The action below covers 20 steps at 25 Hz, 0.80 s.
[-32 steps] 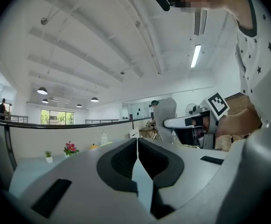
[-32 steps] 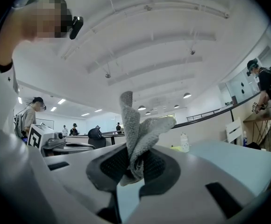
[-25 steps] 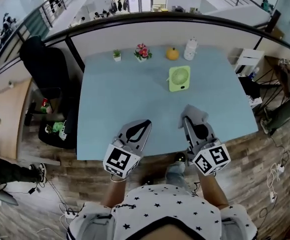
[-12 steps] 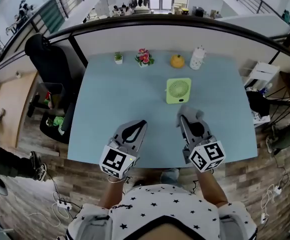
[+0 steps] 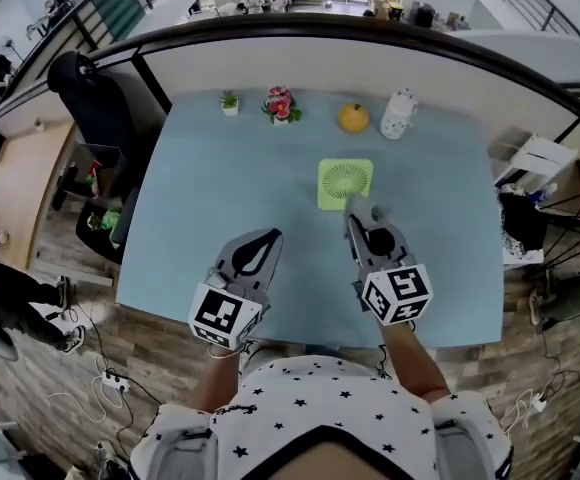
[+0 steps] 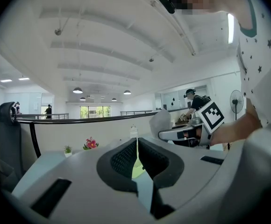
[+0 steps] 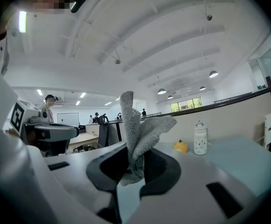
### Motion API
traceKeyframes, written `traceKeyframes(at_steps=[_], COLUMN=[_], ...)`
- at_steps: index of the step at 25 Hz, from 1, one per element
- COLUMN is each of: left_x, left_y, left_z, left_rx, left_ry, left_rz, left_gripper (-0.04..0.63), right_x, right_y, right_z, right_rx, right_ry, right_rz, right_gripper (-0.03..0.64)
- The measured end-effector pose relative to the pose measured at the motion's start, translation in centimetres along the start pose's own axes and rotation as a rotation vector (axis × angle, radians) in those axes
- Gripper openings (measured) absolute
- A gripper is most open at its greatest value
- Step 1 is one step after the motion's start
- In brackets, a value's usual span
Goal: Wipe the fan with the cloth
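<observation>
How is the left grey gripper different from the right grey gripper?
The left grey gripper has its jaws shut on nothing; the right grey gripper pinches a grey knitted cloth. The left one hangs over bare blue table; the right one sits close to the green square fan. Both carry marker cubes.

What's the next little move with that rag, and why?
Probably ease the right gripper forward so the grey cloth clamped in its fingers meets the green fan. The fan stands just ahead of the cloth on the table, and contact can't be confirmed. The left gripper is shut and empty.
</observation>
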<state>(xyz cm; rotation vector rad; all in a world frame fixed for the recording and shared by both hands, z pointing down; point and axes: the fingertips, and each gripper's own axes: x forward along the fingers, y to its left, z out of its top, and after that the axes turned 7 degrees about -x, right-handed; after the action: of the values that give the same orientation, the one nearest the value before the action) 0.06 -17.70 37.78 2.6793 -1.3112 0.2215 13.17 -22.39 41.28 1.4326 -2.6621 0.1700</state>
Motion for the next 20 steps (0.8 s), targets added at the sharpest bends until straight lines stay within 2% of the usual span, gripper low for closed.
traceKeyframes(at_steps=[6,11,20], left_x=[1.6,1.8,1.4], left_y=[0.5,1.3,6.1], left_z=[-0.7,-0.6,-2.1], left_rx=[-0.013,-0.019,-0.060], left_ry=[0.014,0.016,0.042], left_rz=[0.075,0.098,0.125], left_gripper=[0.032,0.032,0.032], right_x=[3.0,5.6,11.0], right_y=[-1.3,-1.1,-0.5], right_z=[-2.0,-3.3,-6.5], right_rx=[-0.027,-0.076,-0.121], right_ry=[0.050,0.083,0.162], right_rz=[0.060,0.082,0.037], right_gripper=[0.044,0.044,0.044])
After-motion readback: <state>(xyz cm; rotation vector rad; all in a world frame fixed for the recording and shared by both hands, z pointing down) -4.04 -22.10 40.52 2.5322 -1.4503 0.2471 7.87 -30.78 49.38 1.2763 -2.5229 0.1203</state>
